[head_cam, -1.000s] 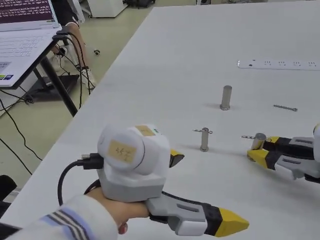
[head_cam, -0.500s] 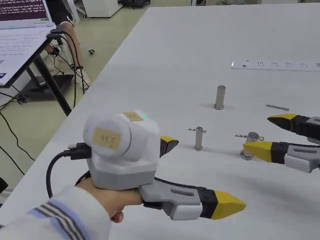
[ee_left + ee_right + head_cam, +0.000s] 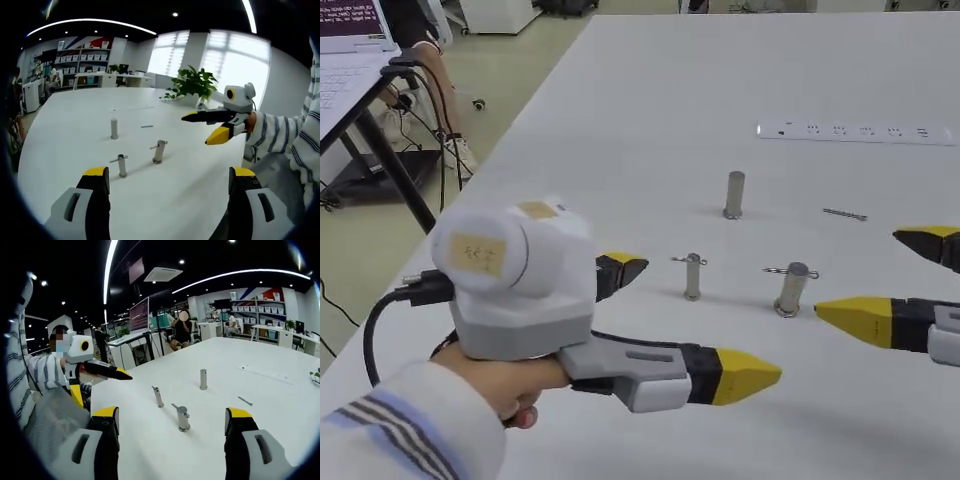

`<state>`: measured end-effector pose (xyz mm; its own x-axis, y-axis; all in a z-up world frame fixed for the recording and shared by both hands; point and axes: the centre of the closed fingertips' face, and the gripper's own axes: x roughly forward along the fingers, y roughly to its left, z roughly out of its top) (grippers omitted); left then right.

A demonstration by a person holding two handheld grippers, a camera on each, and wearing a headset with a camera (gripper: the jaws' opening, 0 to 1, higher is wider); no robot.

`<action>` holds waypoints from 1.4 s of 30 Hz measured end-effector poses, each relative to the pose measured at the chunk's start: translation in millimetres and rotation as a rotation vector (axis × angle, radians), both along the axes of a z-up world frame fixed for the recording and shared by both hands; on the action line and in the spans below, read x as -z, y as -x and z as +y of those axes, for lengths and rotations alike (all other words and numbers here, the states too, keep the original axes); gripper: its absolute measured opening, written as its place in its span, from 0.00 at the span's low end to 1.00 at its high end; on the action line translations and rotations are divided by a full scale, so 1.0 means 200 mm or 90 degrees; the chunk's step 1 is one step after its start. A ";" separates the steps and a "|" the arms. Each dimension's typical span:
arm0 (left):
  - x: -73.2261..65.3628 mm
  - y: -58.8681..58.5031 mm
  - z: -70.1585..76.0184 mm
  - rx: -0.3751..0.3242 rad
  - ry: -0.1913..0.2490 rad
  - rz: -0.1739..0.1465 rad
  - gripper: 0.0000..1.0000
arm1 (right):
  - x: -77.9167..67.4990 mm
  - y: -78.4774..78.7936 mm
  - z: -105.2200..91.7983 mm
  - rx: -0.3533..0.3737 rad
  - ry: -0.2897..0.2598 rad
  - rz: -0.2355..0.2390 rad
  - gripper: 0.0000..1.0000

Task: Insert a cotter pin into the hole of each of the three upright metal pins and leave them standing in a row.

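1. Left gripper: held low over the near table, jaws spread wide, gripping nothing.
2. Right gripper: jaws likewise wide and empty, just beside the near fitted pin.
3. Near fitted pin and second fitted pin: both upright, each with a cotter pin through its head.
4. Bare pin: upright, farther back, with no cotter pin. The loose cotter pin lies flat to its right, apart from it.
5. Step in hand, as judged: two of three are done and the third insertion is not yet begun. The next move calls for a fine pinch on the loose cotter pin, then alignment with the bare pin's hole.
6. Writing: the sticker on the left gripper and the laptop screen bear marks too small to read. The power strip shows no legible brand.
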<state>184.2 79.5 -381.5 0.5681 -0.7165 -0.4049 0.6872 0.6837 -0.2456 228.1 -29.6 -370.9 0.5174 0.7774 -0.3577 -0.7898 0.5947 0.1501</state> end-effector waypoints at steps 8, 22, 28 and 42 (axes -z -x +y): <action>-0.02 -0.02 0.03 -0.013 0.011 -0.002 0.99 | 0.02 0.03 -0.09 0.057 0.000 0.033 0.94; -0.04 -0.03 0.08 -0.026 0.016 0.003 0.99 | 0.04 0.07 -0.24 0.150 -0.021 0.078 0.98; -0.04 -0.05 0.10 -0.030 0.016 0.006 0.99 | 0.05 0.07 -0.28 0.175 -0.017 0.086 0.98; -0.04 -0.06 0.12 -0.030 0.007 0.009 0.99 | 0.06 0.10 -0.31 0.196 -0.015 0.095 0.98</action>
<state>196.1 103.4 -374.4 0.5959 -0.6933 -0.4052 0.6506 0.7126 -0.2624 207.6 -92.0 -381.9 0.6726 0.6013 -0.4313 -0.5418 0.7971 0.2664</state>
